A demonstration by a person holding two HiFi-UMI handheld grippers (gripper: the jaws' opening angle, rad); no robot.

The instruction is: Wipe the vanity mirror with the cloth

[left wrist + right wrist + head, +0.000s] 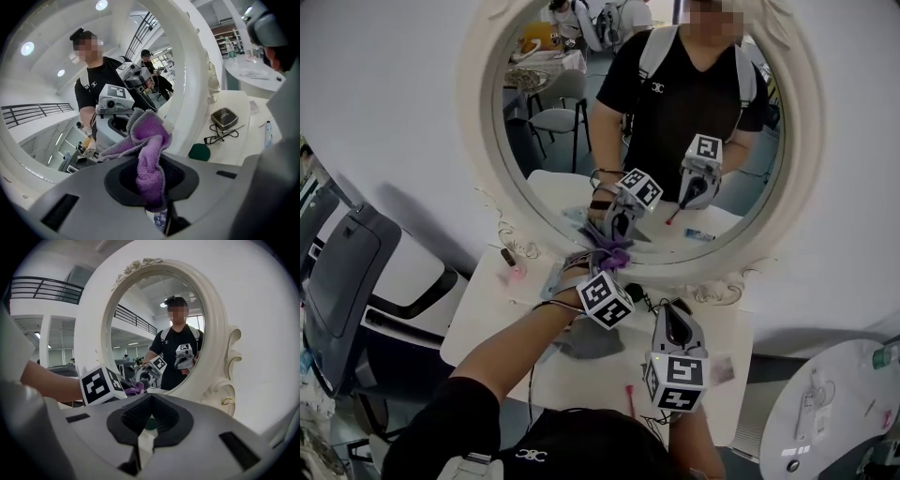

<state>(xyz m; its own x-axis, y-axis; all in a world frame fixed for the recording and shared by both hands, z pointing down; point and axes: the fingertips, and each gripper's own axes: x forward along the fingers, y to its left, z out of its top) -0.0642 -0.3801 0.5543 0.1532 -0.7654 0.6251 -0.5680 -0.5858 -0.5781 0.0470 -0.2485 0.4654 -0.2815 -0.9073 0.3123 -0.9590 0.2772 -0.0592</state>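
The oval vanity mirror (546, 141) in its white ornate frame (480, 150) stands on a white table (487, 314). My left gripper (607, 272) is shut on a bunched purple cloth (615, 257), which is held at the mirror's lower edge, against or just off the glass. In the left gripper view the cloth (151, 157) rises from between the jaws, with the glass (51, 98) to the left and the frame (190, 93) beside it. My right gripper (675, 323) hovers over the table to the right, shut and holding nothing. In the right gripper view its jaws face the mirror (154, 319).
On the table lie a grey pad (586, 339), a pink item (515, 272), a red pen (630, 395), a dark compact (224, 118) and a green round thing (200, 152). A grey chair (347, 281) stands to the left and a round side table (834, 403) to the right.
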